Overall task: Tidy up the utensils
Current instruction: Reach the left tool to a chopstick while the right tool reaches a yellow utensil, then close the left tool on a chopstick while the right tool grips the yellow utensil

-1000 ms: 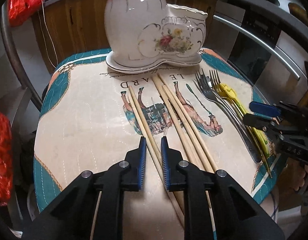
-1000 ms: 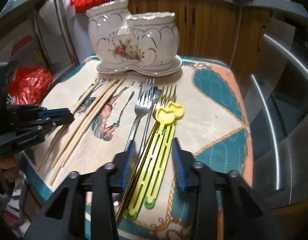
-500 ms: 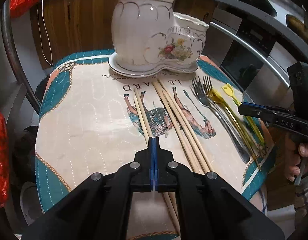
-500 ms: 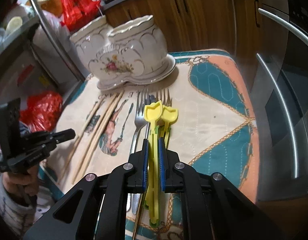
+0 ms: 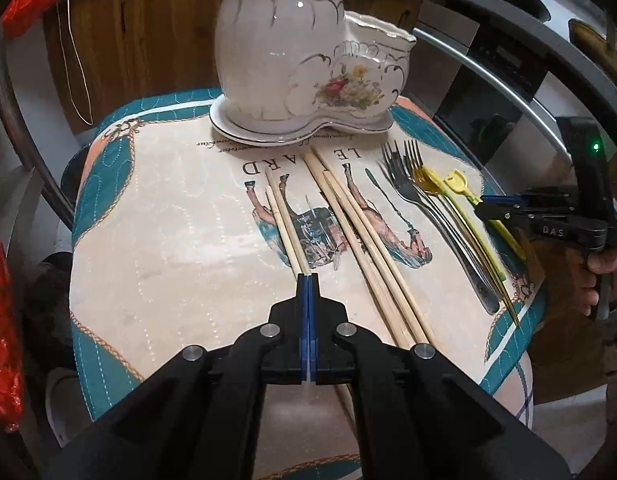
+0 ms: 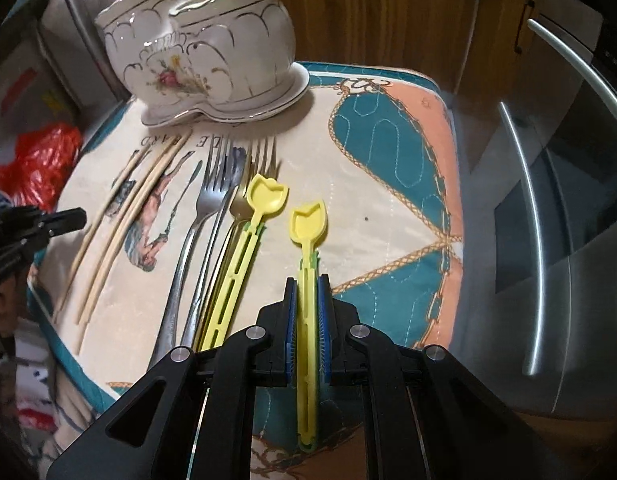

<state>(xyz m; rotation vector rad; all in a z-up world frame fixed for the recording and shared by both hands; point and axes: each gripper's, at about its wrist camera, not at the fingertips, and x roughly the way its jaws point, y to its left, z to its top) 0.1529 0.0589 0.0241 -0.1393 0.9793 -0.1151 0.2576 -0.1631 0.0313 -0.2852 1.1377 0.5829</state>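
My left gripper (image 5: 308,280) is shut on a pair of wooden chopsticks (image 5: 283,222) and holds them just above the printed mat (image 5: 180,248). More chopsticks (image 5: 364,240) lie to its right. My right gripper (image 6: 307,286) is shut on a yellow plastic spoon (image 6: 308,224), lifted off the mat. A second yellow spoon (image 6: 252,232) and the metal forks (image 6: 196,220) lie to its left. The white two-cup ceramic holder (image 5: 304,60) stands at the far side of the mat; it also shows in the right wrist view (image 6: 204,52).
The mat covers a small table with rounded edges. A metal rail (image 5: 508,84) and an oven front (image 6: 568,200) run along the right. Red bags (image 6: 36,160) sit low at the left. Wooden cabinets stand behind the holder.
Both grippers went from open to shut. The left one closed on two chopsticks and lifted them. The right one closed on a yellow spoon and raised it off the mat, moving right.
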